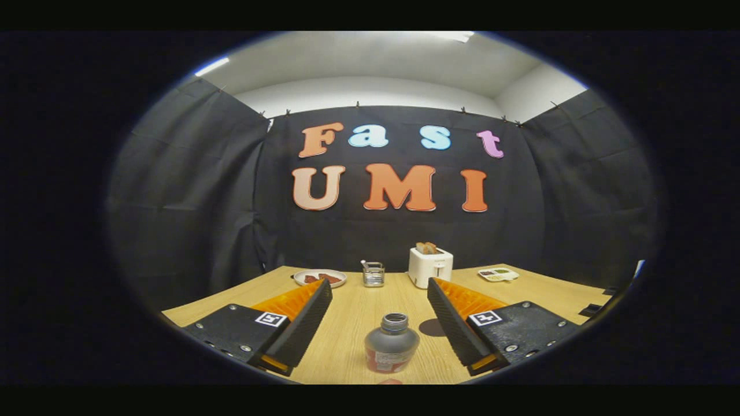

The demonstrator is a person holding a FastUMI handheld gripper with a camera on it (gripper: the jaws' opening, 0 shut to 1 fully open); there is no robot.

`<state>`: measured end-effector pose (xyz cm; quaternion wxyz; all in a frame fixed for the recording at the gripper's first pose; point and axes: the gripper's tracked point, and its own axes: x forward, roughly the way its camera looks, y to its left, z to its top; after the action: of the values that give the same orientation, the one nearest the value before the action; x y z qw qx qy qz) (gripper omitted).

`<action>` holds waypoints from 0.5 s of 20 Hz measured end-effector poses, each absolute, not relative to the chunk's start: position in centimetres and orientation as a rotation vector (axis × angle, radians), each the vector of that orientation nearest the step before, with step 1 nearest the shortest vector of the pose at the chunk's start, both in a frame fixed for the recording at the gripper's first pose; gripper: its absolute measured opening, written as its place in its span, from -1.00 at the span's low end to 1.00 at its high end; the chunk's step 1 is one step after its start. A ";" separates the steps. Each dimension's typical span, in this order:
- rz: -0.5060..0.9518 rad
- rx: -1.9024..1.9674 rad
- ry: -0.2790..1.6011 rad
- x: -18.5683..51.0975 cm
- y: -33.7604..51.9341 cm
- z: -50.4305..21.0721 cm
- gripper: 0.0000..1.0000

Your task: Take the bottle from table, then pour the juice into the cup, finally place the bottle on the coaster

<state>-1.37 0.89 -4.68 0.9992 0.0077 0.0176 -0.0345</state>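
While nothing is yet held, the gripper (380,323) is seen with its two fingers spread wide, one on either side of the bottle (391,344), and neither finger is touching it. The bottle is stood upright on the bench (352,315), between the fingers and towards their near end, with its cap off and its mouth open. It appears to be a small, squat, grey-bodied bottle with a short neck and a label low on its body (the label is not legible). Whether any juice is inside cannot be told.

A rigid, smooth wall is suggested by its look, so some slipperiness should be expected, and it is judged to be light. The firmest hold would probably be had on the broad body just below the shoulder, where the sides are widest; the narrow neck should be avoided, since the open mouth must be kept level until pouring is begun.

Just beyond the bottle, by the right finger, a dark round patch lies on the bench; it may be the coaster. Farther beyond the bottle, a wire holder (373,274), a white toaster (430,265) with bread in it, a plate (319,278) of food and a small tray (498,274) are set near the far edge.
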 end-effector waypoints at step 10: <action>-0.060 0.051 0.107 -1.3 -0.7 -8.2 0.97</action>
<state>-1.32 -0.68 -8.18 0.9978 0.0256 0.0534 -0.0298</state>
